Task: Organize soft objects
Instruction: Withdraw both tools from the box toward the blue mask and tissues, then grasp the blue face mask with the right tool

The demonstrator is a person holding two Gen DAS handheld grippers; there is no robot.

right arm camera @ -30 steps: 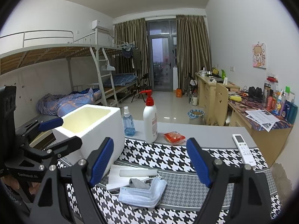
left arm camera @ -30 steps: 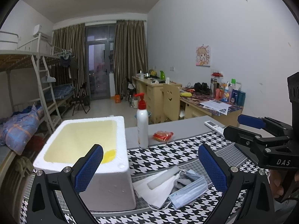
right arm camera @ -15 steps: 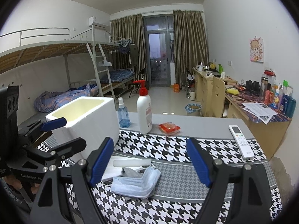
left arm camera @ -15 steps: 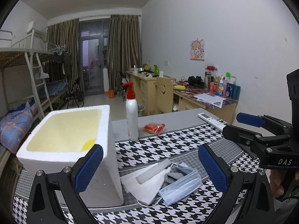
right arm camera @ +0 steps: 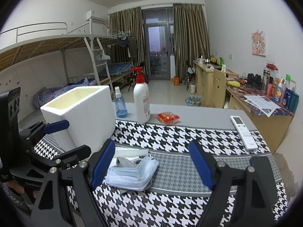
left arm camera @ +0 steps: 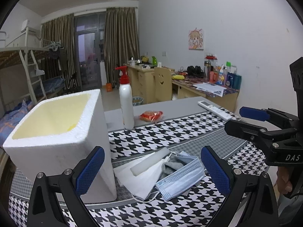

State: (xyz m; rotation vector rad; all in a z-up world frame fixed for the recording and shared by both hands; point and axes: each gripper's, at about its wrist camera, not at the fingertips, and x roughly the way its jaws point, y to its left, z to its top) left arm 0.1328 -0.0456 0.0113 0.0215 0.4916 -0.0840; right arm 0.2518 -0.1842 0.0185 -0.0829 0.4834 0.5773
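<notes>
Mask (left arm camera: 180,179) lies between left tongs' (left arm camera: 152,172) spread fingers, untouched.

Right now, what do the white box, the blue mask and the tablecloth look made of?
White box: likely expanded polystyrene foam, matte, with a grainy beaded rim. Blue mask: probably nonwoven fabric, pleated and limp. Tablecloth: looks like woven cloth, matte houndstooth print.

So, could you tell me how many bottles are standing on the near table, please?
2. The white pump bottle with a red top stands on the grey strip; the small blue spray bottle stands beside it, next to the foam box. The box could hide others.
</notes>
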